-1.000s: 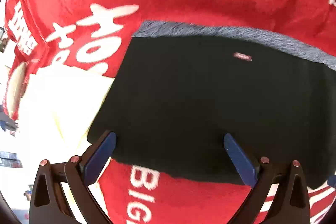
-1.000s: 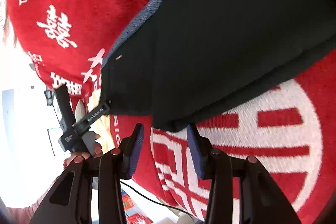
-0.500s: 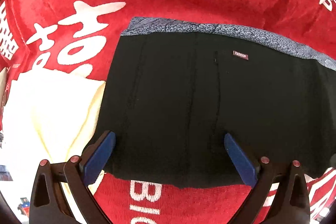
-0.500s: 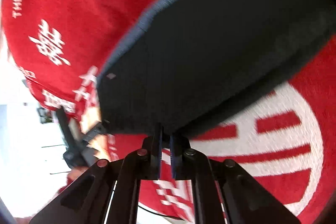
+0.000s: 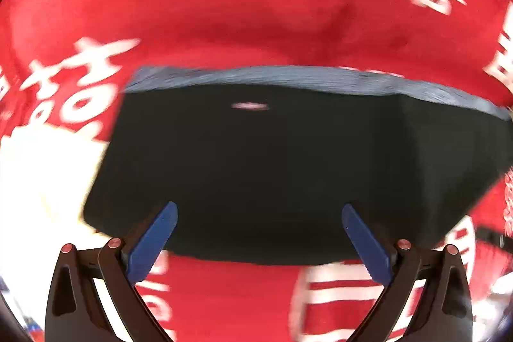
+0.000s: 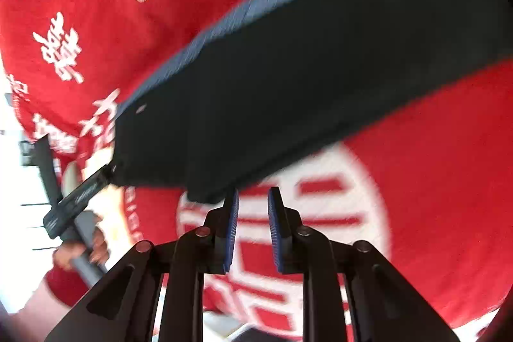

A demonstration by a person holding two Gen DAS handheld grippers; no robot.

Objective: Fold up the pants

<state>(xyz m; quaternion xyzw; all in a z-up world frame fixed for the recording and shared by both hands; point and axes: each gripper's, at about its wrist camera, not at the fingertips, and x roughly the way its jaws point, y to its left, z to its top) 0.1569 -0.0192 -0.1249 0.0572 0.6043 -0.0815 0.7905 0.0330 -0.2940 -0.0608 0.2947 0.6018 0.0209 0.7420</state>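
The black pants [image 5: 272, 162] lie folded into a flat rectangle on the red blanket, with a grey-blue waistband [image 5: 288, 77] along the far edge. My left gripper [image 5: 259, 213] is open, its blue fingers over the near edge of the pants, holding nothing. In the right wrist view the pants [image 6: 320, 79] stretch from centre to upper right. My right gripper [image 6: 253, 204] is partly open and empty, just off the near corner of the pants. The left gripper [image 6: 77, 197] shows at the left of this view, at the pants' other corner.
A red blanket with white characters [image 5: 243, 5] covers the surface under the pants. A pale yellow cloth [image 5: 41, 175] lies left of the pants. The person's hand [image 6: 86, 249] holds the left gripper's handle. Both views are motion-blurred.
My right gripper closed on the pants' near corner half a second ago and has now parted and let go. The left view has shifted right along the pants; its fingers stay open.
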